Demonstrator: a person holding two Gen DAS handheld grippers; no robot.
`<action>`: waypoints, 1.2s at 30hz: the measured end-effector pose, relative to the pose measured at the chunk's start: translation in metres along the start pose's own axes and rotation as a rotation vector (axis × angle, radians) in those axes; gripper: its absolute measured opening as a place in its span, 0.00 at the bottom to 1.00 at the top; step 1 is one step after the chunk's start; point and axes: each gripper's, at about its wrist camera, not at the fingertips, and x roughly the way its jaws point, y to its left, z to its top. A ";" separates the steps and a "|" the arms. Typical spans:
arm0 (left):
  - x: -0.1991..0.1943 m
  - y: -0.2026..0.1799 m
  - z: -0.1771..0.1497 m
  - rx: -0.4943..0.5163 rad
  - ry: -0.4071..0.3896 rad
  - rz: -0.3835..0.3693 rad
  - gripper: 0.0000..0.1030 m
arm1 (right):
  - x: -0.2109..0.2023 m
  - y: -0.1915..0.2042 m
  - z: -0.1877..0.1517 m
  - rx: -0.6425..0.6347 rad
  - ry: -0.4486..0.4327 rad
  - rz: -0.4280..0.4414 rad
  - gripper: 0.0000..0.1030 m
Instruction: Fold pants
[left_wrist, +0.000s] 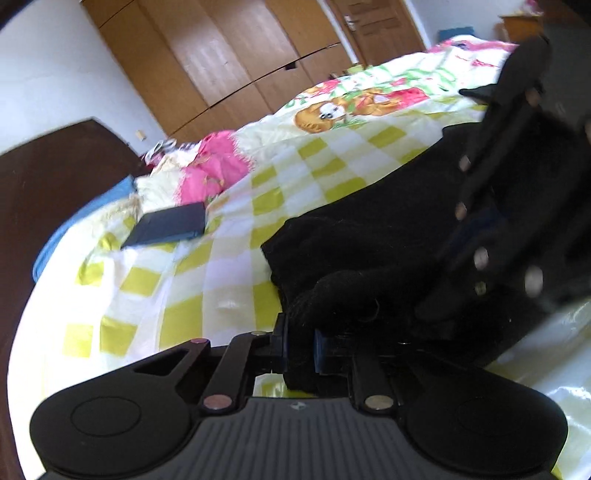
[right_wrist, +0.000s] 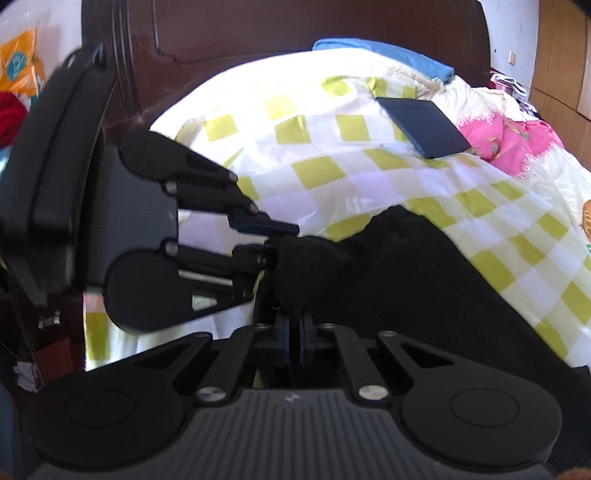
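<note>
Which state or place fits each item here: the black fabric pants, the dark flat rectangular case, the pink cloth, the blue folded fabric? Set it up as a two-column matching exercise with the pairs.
Column 1:
1. black fabric pants
2. dark flat rectangular case
3. pink cloth
4. blue folded fabric

Column 2:
A. against the dark wooden headboard
B. flat on the yellow-and-white checkered bedspread, apart from the grippers
C. bunched beside the case
D. pinched by both the left gripper and the right gripper

Pairs: 1-D, 2-B, 3-C, 4-A
</note>
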 end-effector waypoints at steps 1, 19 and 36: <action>0.003 -0.002 -0.007 0.011 0.024 0.012 0.31 | 0.011 0.003 -0.006 0.007 0.038 0.013 0.15; -0.037 -0.046 0.042 -0.109 0.010 0.037 0.32 | -0.184 -0.149 -0.153 0.522 -0.065 -0.473 0.28; 0.011 -0.270 0.185 -0.120 -0.077 -0.502 0.39 | -0.146 -0.367 -0.138 0.783 0.073 -0.679 0.58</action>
